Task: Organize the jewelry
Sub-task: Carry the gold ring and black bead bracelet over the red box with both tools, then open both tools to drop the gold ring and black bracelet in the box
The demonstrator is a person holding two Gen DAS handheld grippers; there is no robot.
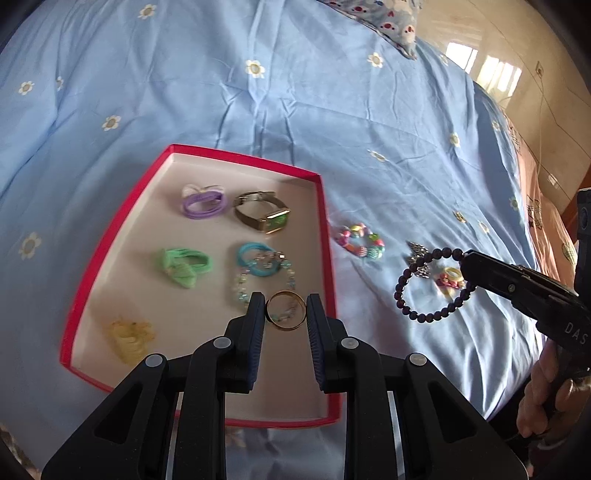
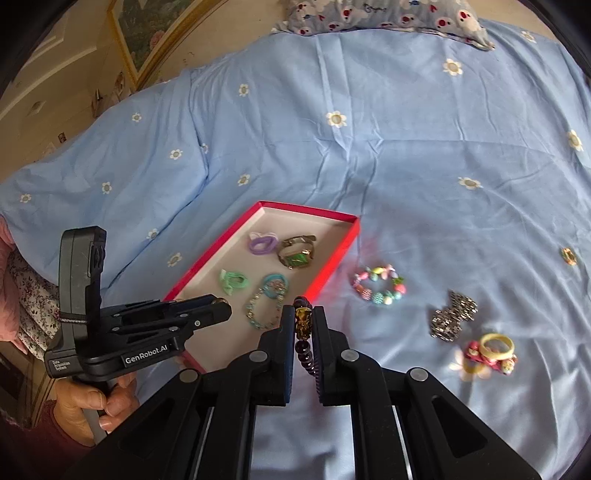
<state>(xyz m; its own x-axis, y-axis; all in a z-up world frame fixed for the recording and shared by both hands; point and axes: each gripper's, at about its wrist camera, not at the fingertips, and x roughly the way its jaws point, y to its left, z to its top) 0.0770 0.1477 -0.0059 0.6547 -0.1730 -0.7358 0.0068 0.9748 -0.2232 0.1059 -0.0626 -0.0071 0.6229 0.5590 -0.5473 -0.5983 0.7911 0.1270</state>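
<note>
A red-rimmed box (image 1: 325, 236) (image 2: 347, 243) with a white floor lies on the blue bedspread. It holds a purple hair tie (image 1: 203, 204), a watch (image 1: 264, 214) (image 2: 297, 254), green (image 1: 183, 267) and teal (image 1: 256, 260) hair ties, a pale bead bracelet (image 2: 260, 310) and a yellow clip (image 1: 129, 341). My left gripper (image 1: 285, 314) is shut on a gold ring (image 1: 286, 325), held over the box's near right part. My right gripper (image 2: 304, 325) is shut on a dark purple bead bracelet (image 1: 424, 291) (image 2: 306, 352), which hangs above the bedspread right of the box.
Loose on the bedspread right of the box lie a colourful bead bracelet (image 2: 378, 286) (image 1: 360, 240), a silver sparkly clip (image 2: 452, 319), a yellow-and-pink hair tie cluster (image 2: 487, 354) and a small gold ring (image 2: 569, 255). A patterned pillow (image 2: 388, 14) lies at the far edge.
</note>
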